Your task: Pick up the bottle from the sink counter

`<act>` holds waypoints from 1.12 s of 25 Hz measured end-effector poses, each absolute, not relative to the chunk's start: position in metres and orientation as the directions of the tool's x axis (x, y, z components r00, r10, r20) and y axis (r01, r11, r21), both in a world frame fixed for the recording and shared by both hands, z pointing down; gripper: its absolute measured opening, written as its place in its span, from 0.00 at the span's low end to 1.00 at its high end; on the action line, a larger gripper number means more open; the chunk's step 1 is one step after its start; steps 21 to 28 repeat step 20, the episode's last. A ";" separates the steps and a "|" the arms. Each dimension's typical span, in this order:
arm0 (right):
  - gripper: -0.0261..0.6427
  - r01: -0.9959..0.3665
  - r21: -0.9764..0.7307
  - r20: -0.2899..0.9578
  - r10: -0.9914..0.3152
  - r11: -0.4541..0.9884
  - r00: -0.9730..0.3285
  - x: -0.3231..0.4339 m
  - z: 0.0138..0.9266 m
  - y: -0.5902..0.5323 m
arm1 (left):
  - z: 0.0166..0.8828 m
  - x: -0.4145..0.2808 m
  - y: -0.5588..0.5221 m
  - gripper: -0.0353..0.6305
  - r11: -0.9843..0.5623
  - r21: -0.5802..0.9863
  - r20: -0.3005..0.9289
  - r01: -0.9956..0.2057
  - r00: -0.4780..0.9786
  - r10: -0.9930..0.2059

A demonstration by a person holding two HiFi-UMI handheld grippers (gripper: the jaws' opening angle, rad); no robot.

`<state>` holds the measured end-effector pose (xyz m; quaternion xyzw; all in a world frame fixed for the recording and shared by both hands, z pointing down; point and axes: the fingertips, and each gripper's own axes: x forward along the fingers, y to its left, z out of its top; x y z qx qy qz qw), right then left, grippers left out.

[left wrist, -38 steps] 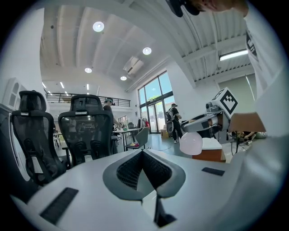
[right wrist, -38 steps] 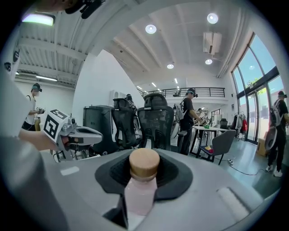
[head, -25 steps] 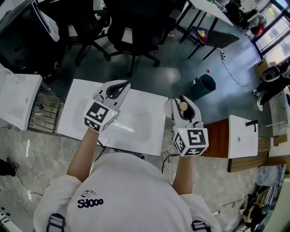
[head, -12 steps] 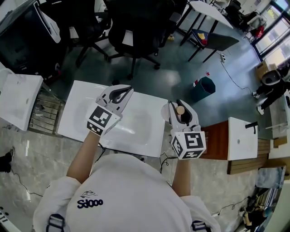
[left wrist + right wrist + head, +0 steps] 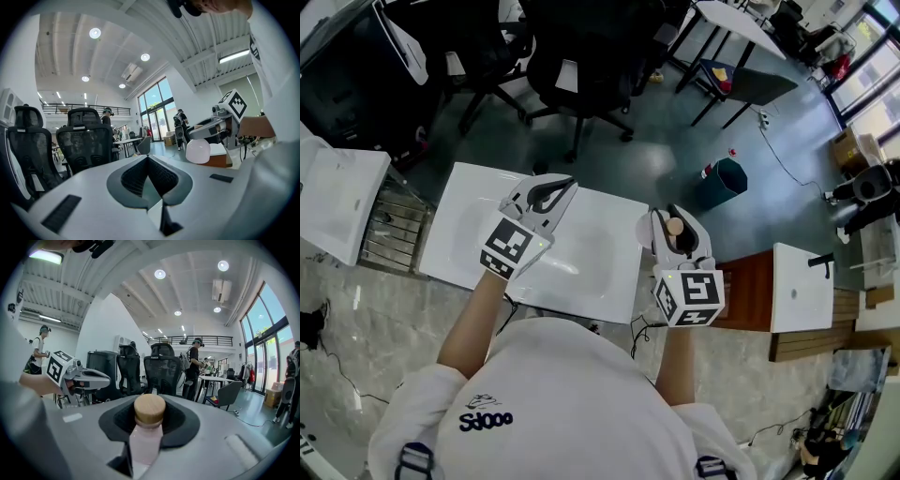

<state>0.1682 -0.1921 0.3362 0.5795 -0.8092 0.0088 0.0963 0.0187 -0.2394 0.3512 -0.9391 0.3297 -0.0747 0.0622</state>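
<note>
The room is a tall open workshop with a dark grey floor, black office chairs (image 5: 572,66) and a row of big windows. A few people stand among desks in the background of both gripper views. Just below the person lies the white sink counter (image 5: 455,239), its basin sunk in the middle. A wooden top (image 5: 752,281) and a second white sink unit (image 5: 797,281) sit off its right edge, and a dark bin (image 5: 727,178) stands on the floor beyond.

The right gripper (image 5: 674,214) is clamped on the bottle (image 5: 149,430). Its dark pads press on both sides of the pale pink body, and the round wooden cap stands upright above them. The bottle is off the counter, held in the air just past the counter's right edge, near the far right corner.

The left gripper (image 5: 567,182) hangs over the counter's far edge, above the basin. Its jaws meet at the tips with nothing between them. Each gripper carries its marker cube near the hand, and the two grippers are well apart.
</note>
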 end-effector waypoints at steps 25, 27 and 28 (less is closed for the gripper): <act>0.21 -0.928 0.097 0.171 -0.925 0.359 -0.340 0.166 0.343 -0.194 | 0.366 0.013 -0.236 0.06 -0.766 -0.144 0.156 -0.626 0.750 -0.643; 0.21 -0.928 0.097 0.171 -0.925 0.359 -0.340 0.166 0.343 -0.194 | 0.366 0.013 -0.236 0.06 -0.766 -0.144 0.156 -0.626 0.750 -0.643; 0.21 -0.928 0.097 0.171 -0.925 0.359 -0.340 0.166 0.343 -0.194 | 0.366 0.013 -0.236 0.06 -0.766 -0.144 0.156 -0.626 0.750 -0.643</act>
